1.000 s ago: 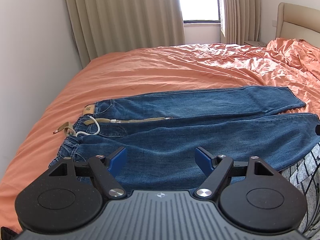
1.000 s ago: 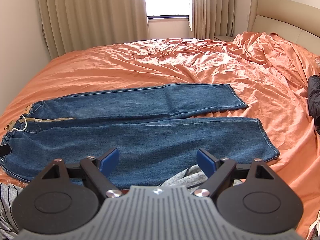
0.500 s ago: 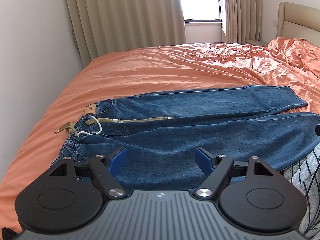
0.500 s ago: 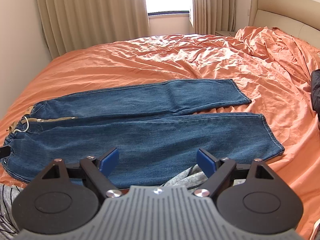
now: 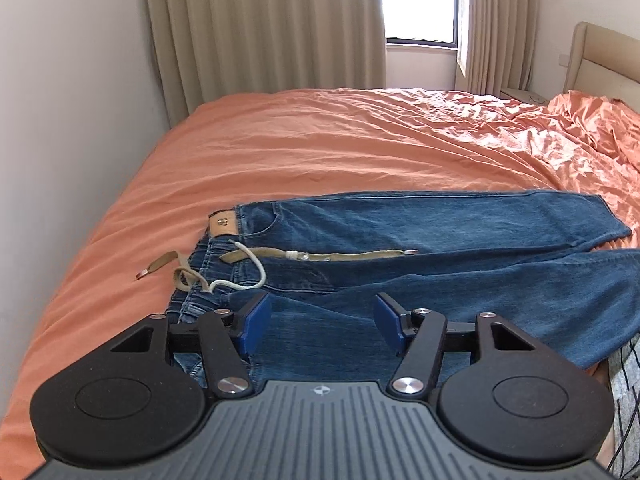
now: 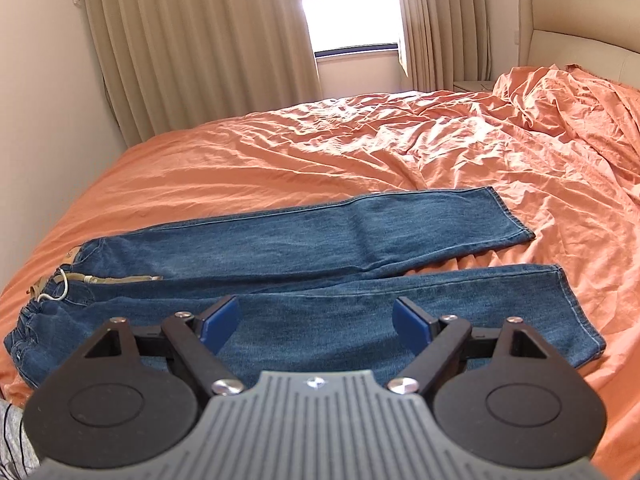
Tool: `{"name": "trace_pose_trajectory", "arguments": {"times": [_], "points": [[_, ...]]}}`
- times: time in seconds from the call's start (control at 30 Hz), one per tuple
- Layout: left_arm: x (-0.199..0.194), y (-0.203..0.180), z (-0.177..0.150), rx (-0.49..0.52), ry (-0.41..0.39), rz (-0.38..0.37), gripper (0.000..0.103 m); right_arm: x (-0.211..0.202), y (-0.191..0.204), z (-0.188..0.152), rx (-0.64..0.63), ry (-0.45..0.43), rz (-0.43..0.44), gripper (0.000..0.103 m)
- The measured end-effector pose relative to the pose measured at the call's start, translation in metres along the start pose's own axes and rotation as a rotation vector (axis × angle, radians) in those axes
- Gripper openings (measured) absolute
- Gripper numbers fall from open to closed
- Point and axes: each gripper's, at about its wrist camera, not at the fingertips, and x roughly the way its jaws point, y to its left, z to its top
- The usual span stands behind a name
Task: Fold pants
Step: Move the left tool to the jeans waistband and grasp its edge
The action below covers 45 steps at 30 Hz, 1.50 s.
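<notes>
Blue jeans (image 5: 400,240) lie flat on the orange bed, waistband at the left, both legs stretched to the right; they also show in the right wrist view (image 6: 320,240). A tan belt and white drawstring (image 5: 248,258) trail from the waistband. My left gripper (image 5: 322,320) is open and empty, hovering above the near leg close to the waistband. My right gripper (image 6: 316,318) is open and empty, above the middle of the near leg. The near leg's cuff (image 6: 576,308) lies to its right.
The orange bedsheet (image 6: 360,152) is wrinkled, bunched up at the right near the beige headboard (image 6: 576,28). A wall (image 5: 60,120) runs along the bed's left side. Curtains and a window stand at the far end. Grey patterned cloth (image 5: 626,392) shows at the near edge.
Both grippers have moved forward and lower over the jeans; the near leg now sits under the fingers. The left view has shifted toward the waistband. Both stay open.
</notes>
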Motion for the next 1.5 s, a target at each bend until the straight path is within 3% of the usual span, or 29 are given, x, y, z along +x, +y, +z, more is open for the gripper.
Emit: {"name": "trace_pose_trajectory", "arguments": {"times": [0.07, 0.17, 0.27, 0.47, 0.63, 0.83, 0.9, 0.97, 1.07, 1.13, 1.2, 1.37, 1.5], "points": [[0.014, 0.031, 0.004, -0.056, 0.006, 0.009, 0.070, 0.017, -0.005, 0.005, 0.006, 0.020, 0.015, 0.066], [0.043, 0.060, 0.008, -0.053, 0.033, 0.035, 0.070, 0.039, -0.010, 0.009, 0.008, 0.037, 0.014, 0.060], [0.081, 0.082, 0.006, -0.040, 0.077, 0.023, 0.073, 0.061, -0.019, 0.010, 0.084, 0.080, 0.078, 0.061], [0.153, 0.125, -0.007, -0.125, 0.152, 0.096, 0.074, 0.085, -0.020, 0.010, 0.125, 0.170, 0.039, 0.065], [0.186, 0.155, -0.023, -0.205, 0.167, -0.026, 0.075, 0.098, -0.016, 0.012, 0.134, 0.201, 0.010, 0.067], [0.202, 0.182, -0.026, -0.340, 0.123, -0.136, 0.072, 0.109, 0.004, 0.011, 0.025, 0.241, -0.041, 0.067], [0.204, 0.183, -0.027, -0.342, 0.120, -0.188, 0.065, 0.111, 0.009, 0.011, -0.001, 0.244, -0.056, 0.068], [0.204, 0.178, -0.026, -0.327, 0.117, -0.217, 0.047, 0.114, 0.012, 0.010, -0.017, 0.252, -0.072, 0.068], [0.203, 0.171, -0.024, -0.286, 0.123, -0.184, 0.021, 0.116, 0.014, 0.011, -0.028, 0.263, -0.074, 0.068], [0.198, 0.170, -0.022, -0.288, 0.115, -0.183, 0.014, 0.115, 0.014, 0.011, -0.028, 0.261, -0.074, 0.068], [0.186, 0.162, -0.016, -0.251, 0.086, -0.151, 0.012, 0.115, 0.014, 0.011, -0.028, 0.260, -0.078, 0.068], [0.155, 0.129, -0.001, -0.106, 0.022, 0.020, 0.011, 0.112, 0.014, 0.010, -0.022, 0.257, -0.078, 0.068], [0.171, 0.135, -0.006, -0.111, 0.102, 0.078, 0.010, 0.111, 0.011, 0.010, -0.009, 0.255, -0.073, 0.068]]}}
